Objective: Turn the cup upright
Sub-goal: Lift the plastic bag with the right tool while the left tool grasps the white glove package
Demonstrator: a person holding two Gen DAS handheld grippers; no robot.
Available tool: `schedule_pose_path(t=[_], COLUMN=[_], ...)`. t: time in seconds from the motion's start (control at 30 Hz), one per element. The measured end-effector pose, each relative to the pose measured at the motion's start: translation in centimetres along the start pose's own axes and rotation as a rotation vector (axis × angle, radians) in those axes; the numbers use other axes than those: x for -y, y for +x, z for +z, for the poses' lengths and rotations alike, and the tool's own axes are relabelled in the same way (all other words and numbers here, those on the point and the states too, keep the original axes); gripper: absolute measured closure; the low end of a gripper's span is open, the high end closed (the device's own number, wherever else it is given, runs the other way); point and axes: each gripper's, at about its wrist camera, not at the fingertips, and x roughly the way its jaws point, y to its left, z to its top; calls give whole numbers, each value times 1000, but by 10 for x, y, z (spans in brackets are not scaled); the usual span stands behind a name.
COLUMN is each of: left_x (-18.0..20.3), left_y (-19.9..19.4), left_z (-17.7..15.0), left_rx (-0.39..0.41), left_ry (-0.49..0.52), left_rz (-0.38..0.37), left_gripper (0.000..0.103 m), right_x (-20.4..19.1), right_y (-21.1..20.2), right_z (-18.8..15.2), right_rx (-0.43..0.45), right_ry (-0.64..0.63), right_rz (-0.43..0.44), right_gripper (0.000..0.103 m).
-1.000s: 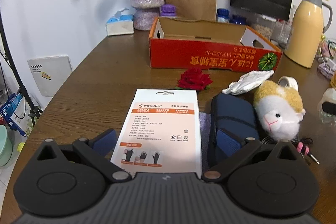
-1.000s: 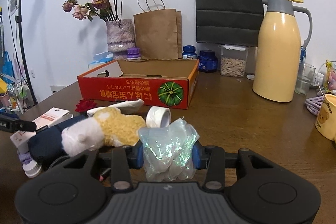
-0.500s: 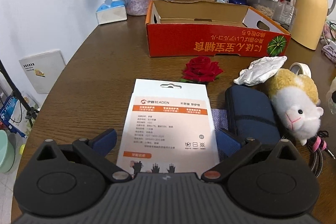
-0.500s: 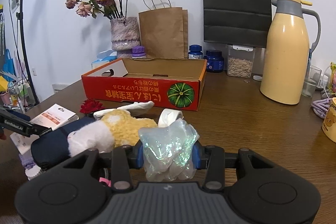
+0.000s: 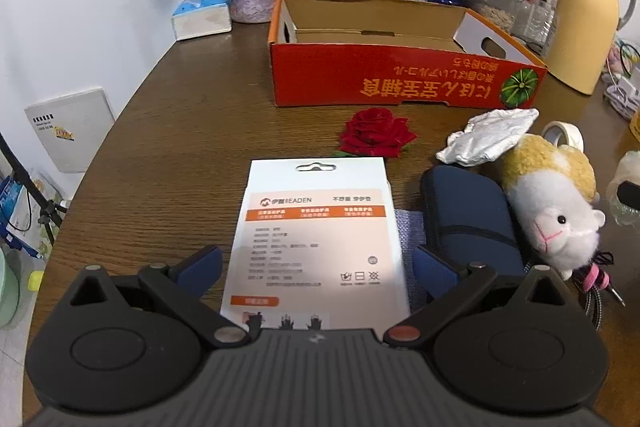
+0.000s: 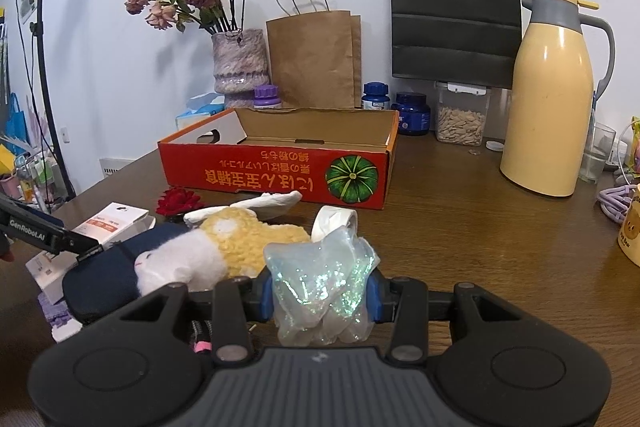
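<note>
**Cup pinched in the right tongs, above the table**

The right gripper [image 6: 320, 297] was closed on the cup [image 6: 320, 291], a crinkled, shimmering clear plastic one, its blue pads pressing either side. The cup sat squarely between the fingers, lifted over the wooden table [image 6: 460, 227], just beside a plush toy [image 6: 208, 259]. The left gripper [image 5: 316, 267] stood spread wide over a white package [image 5: 316, 223] without touching it. From there, the cup [image 5: 624, 191] showed at the far right edge.
</note>
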Motion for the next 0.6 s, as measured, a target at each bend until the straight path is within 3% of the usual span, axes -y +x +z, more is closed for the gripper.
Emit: schedule_pose_path(t=[0.23, 0.6], left_x=[11, -6], left_y=[8, 22], left_z=[1, -4], left_rx=[-39, -87], left_ry=[49, -28], left_rz=[30, 26], left_gripper=[0, 3], right_x=[-1, -7], right_y=[-3, -3], right_z=[1, 1], right_rx=[7, 6], right_ry=[9, 6], right_rz=[0, 6], right_gripper=[62, 62])
